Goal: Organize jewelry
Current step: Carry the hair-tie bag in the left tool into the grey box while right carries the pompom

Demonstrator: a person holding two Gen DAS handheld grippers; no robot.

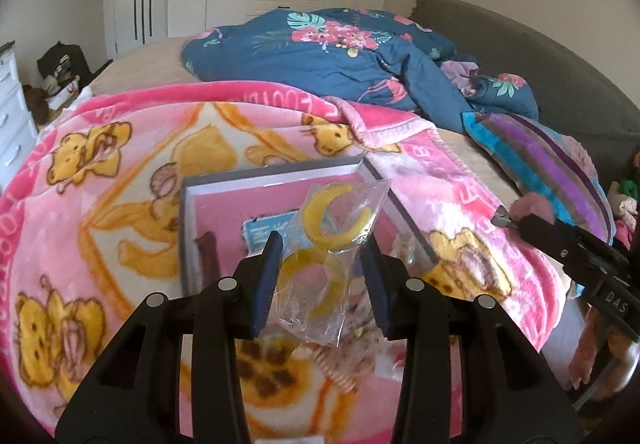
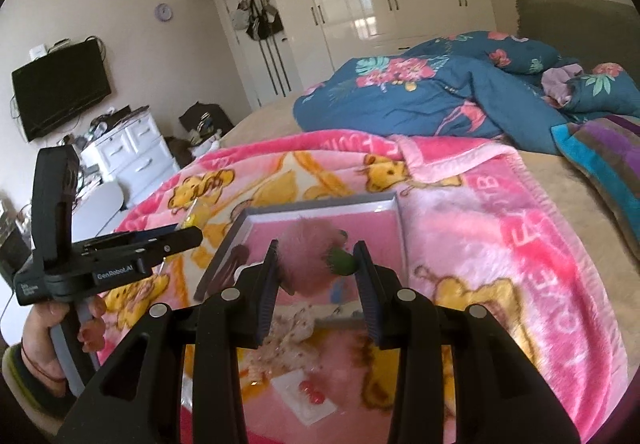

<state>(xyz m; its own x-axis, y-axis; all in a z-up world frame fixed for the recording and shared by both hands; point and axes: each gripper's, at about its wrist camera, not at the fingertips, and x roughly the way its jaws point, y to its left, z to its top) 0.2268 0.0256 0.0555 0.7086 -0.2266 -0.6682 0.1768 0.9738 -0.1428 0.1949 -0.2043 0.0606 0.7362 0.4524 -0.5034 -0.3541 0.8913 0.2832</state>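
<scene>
Left wrist: claw (image 1: 322, 276) gripping earring bag (image 1: 332, 264)

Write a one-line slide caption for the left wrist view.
Left gripper holds a clear packet of yellow crescent earrings above an open pink-lined box on a cartoon blanket.

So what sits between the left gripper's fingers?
A clear packet of yellow crescent earrings, gripped between the left gripper fingers above the open box; left wrist view.

Both grippers, left gripper (image 1: 322, 276) and right gripper (image 2: 316, 276), have black bodies, dark blue ribbed pads and round silver pivot pins. White lettering marks the housing at 9 o'clock in the right wrist view. The hand (image 2: 42, 340) there wears a thin red wrist cord and a dark sleeve edged green.
</scene>
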